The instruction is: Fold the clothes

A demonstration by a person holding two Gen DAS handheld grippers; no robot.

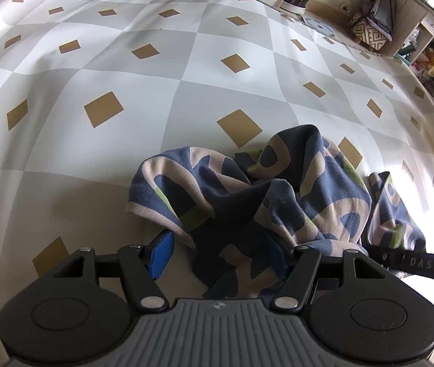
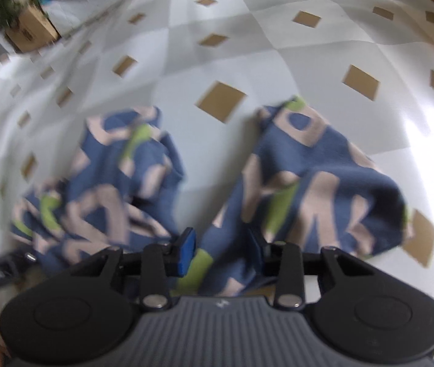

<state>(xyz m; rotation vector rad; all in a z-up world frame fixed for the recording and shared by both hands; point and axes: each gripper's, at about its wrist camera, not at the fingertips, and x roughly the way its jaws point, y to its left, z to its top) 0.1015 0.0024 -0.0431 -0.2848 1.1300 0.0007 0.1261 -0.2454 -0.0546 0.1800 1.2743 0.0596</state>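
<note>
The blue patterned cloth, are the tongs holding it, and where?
Cloth bunches between both tongs. The left tongs stand wide around a crumpled fold; the right tongs straddle its near edge. Whether either really pinches it cannot be told.

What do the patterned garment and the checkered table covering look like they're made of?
Patterned garment: soft matte knit, probably cotton jersey; it slumps in limp folds.
Checkered covering: smooth, slightly glossy sheet, likely vinyl or coated cloth; it shows window glare and broad ripples.

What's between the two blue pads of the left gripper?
A bunched fold of the blue patterned garment lies between the left gripper's pads, over the checked cloth. The left wrist view shows it.
</note>
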